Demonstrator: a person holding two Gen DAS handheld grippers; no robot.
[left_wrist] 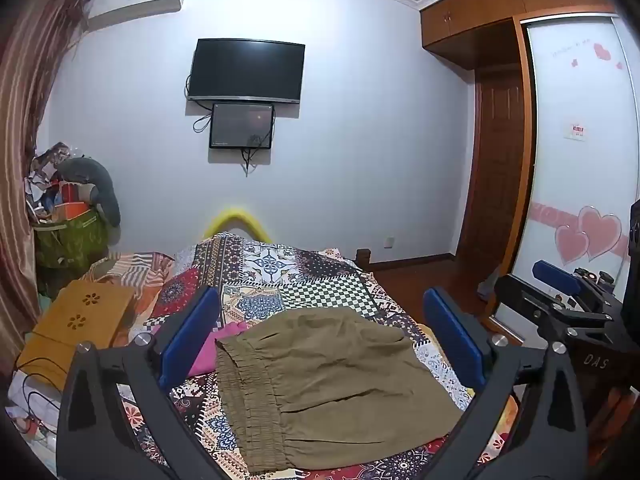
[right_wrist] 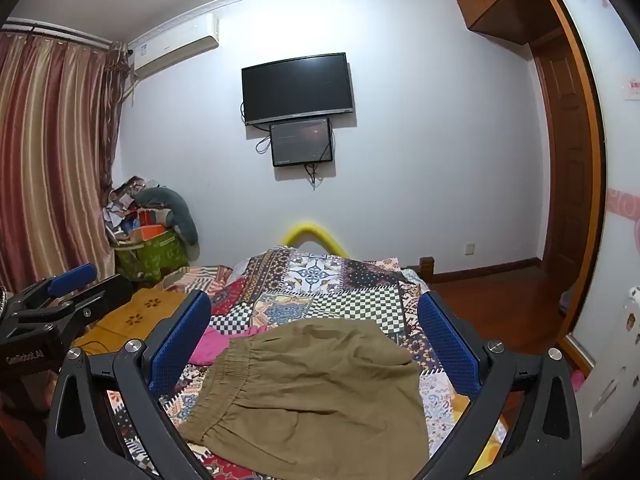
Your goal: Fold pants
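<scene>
Olive-green pants (left_wrist: 324, 384) lie folded into a compact shape on the patterned bedspread (left_wrist: 304, 276), the elastic waistband (left_wrist: 248, 396) at the left. They also show in the right wrist view (right_wrist: 316, 392). My left gripper (left_wrist: 320, 344) is open and empty, held above the pants with its blue pads (left_wrist: 188, 336) wide apart. My right gripper (right_wrist: 316, 344) is open and empty too, above the same pants. The right gripper also shows at the right edge of the left wrist view (left_wrist: 560, 280), and the left gripper at the left edge of the right wrist view (right_wrist: 68, 280).
A pink garment (left_wrist: 212, 348) lies left of the pants. A wooden lap table (left_wrist: 80, 320) sits on the bed's left side. A cluttered green bag (left_wrist: 68, 236) stands by the curtain. A TV (left_wrist: 246, 70) hangs on the far wall; a wardrobe (left_wrist: 576, 160) stands at right.
</scene>
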